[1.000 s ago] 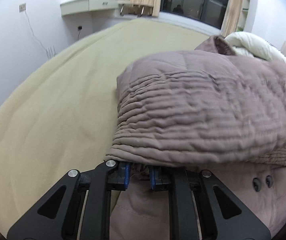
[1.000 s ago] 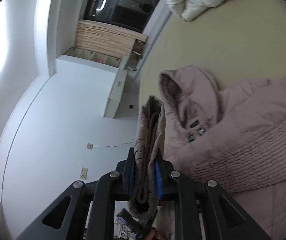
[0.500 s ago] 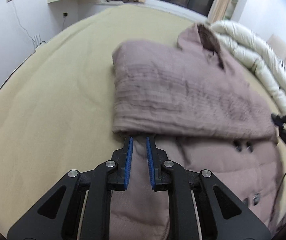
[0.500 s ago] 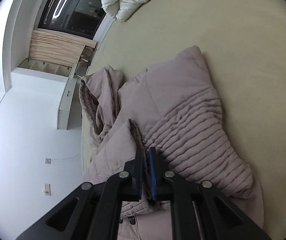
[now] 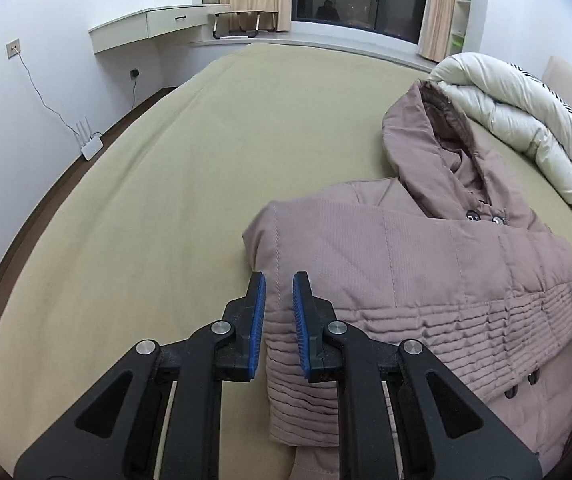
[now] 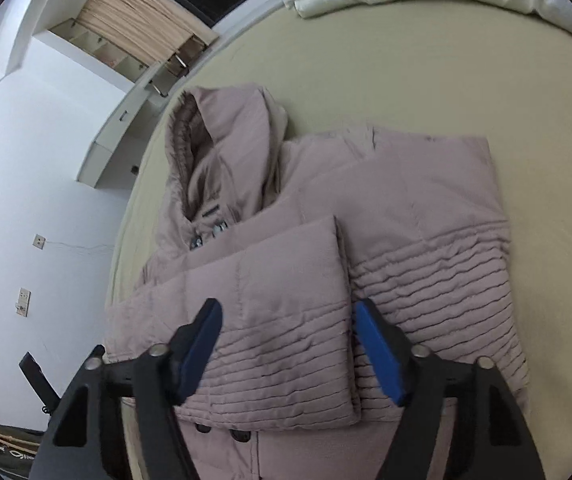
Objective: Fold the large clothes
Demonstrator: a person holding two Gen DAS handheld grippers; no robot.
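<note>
With both sleeves laid across the coat (image 6: 426, 208) on the bed (image 5: 166, 208), we keep the left claw (image 5: 278, 304) and right claw (image 6: 286, 344) spread and empty, ready to smooth layers before folding the body.

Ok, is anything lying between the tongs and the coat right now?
Nothing visible. Both tongs, left and right, hover open directly over the folded sleeves of the mauve coat on the bed. The white duvet lies off beyond the hood.

L tool (image 5: 278, 296) slightly apart, R tool (image 6: 286, 320) spread wide.
</note>
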